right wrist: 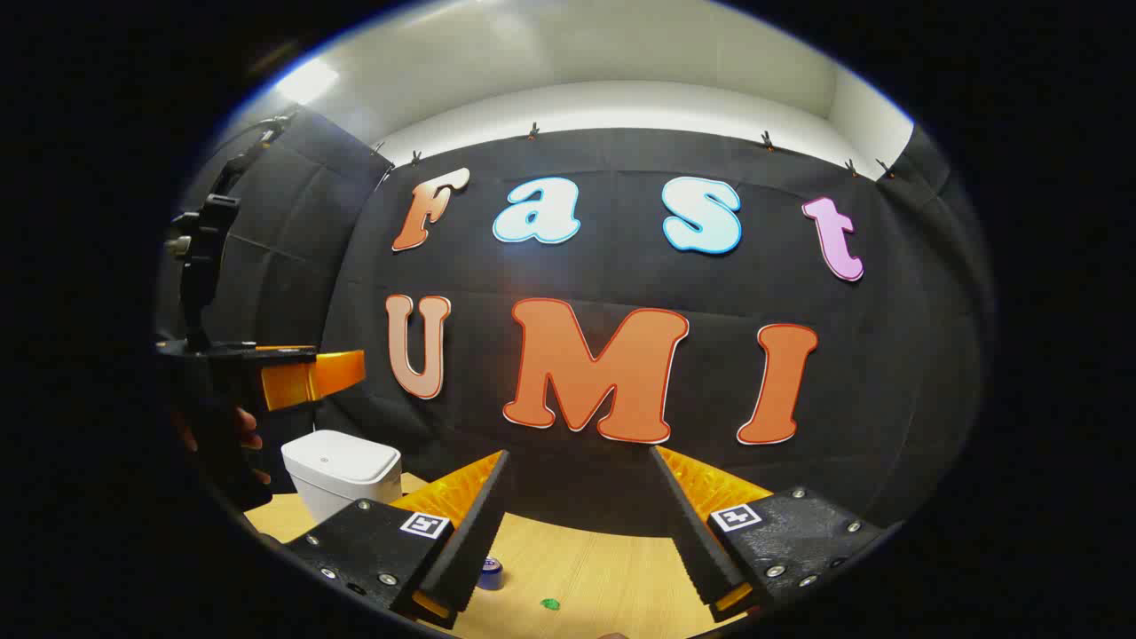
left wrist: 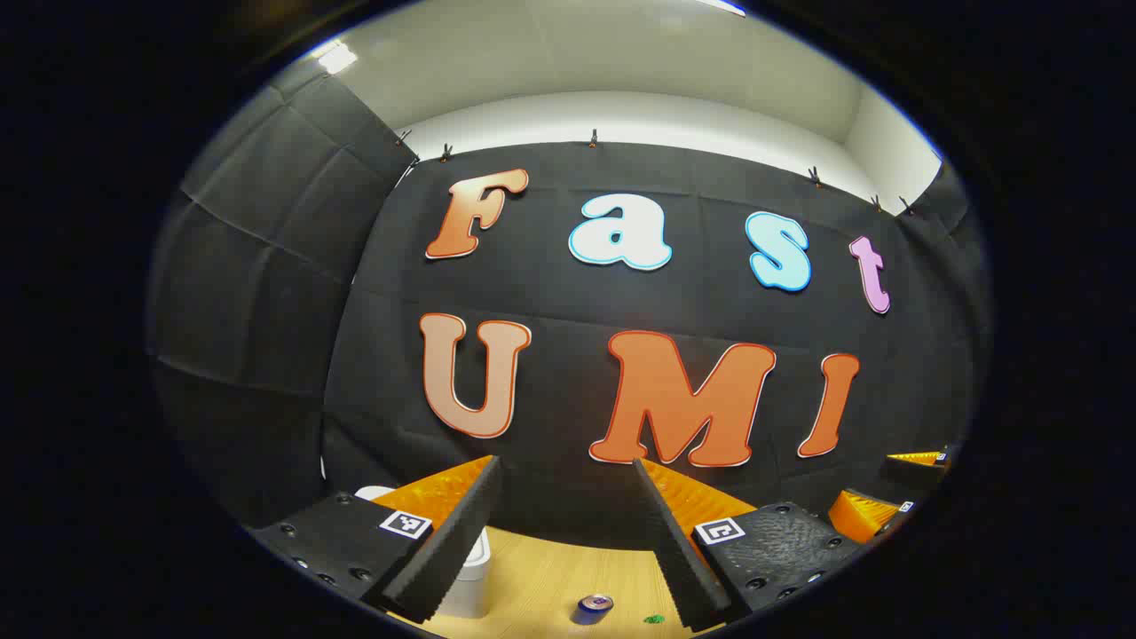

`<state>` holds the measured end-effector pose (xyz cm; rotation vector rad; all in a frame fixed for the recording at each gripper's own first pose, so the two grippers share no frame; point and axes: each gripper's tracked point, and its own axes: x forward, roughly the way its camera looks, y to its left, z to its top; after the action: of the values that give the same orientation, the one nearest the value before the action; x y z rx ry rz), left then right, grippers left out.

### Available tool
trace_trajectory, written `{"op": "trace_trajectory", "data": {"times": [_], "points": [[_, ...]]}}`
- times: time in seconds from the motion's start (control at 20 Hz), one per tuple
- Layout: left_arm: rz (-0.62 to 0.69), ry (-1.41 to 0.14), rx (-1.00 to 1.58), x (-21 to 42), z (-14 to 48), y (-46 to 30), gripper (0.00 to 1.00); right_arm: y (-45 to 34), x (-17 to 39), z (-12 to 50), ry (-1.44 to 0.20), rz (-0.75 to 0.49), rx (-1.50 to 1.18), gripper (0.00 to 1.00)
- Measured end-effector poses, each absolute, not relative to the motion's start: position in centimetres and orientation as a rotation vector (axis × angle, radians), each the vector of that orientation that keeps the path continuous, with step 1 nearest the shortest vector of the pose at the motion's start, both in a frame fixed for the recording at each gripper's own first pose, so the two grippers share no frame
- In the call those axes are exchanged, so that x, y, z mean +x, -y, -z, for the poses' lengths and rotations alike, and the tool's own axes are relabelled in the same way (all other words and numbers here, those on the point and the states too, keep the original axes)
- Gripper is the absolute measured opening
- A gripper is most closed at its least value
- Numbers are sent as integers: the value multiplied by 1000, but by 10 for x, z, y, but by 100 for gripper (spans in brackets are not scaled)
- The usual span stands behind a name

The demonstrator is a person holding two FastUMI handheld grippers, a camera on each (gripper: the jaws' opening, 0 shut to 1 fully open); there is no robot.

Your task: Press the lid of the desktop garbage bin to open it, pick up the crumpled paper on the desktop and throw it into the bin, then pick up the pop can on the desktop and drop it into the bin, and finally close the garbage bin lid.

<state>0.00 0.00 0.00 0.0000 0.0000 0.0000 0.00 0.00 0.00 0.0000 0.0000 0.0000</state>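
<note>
Left gripper [left wrist: 568,532] raised above counter [left wrist: 550,568], jaws spread wide, nothing between them; wooden counter surface and black booth wall visible through the gap. Right gripper [right wrist: 577,524] likewise raised, jaws wide apart and empty. Desktop garbage bin [right wrist: 342,475]: white, rounded, lid down and flat on top, standing on counter [right wrist: 603,568] at back left near booth wall in right gripper view; in left gripper view same bin [left wrist: 470,577] mostly hidden behind the left finger, just a white edge visible. Pop can [left wrist: 593,608]: blue, upright on counter, top rim facing up, low in left gripper view between the fingers; in right gripper view pop can [right wrist: 490,572] partly behind the left finger, to the right of the bin and apart from it. Small green scrap [left wrist: 654,618] on counter just right of can, not touching; seen too in right gripper view [right wrist: 550,604]. Too small to say whether it is the crumpled paper. In right gripper view, left gripper [right wrist: 293,373] at far left above the bin, hand [right wrist: 244,435] on its handle.
</note>
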Motion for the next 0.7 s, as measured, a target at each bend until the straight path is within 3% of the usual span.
{"op": "trace_trajectory", "data": {"times": [0.05,0.15,0.2,0.45,0.65,0.7], "points": [[-1,-6,7,-3,4,-1,88,3,-1,4,-10,12,19,91],[8,-20,12,-6,13,1,92,13,-1,10,-29,71,66,91],[12,-30,18,-6,18,0,88,15,-2,13,-37,92,97,91],[51,-45,44,-7,38,1,88,31,-7,13,-30,238,88,91],[76,-43,35,-6,46,0,92,25,-10,16,-31,266,29,91],[80,-52,41,-5,51,0,89,22,-10,21,-44,264,28,91]]}}
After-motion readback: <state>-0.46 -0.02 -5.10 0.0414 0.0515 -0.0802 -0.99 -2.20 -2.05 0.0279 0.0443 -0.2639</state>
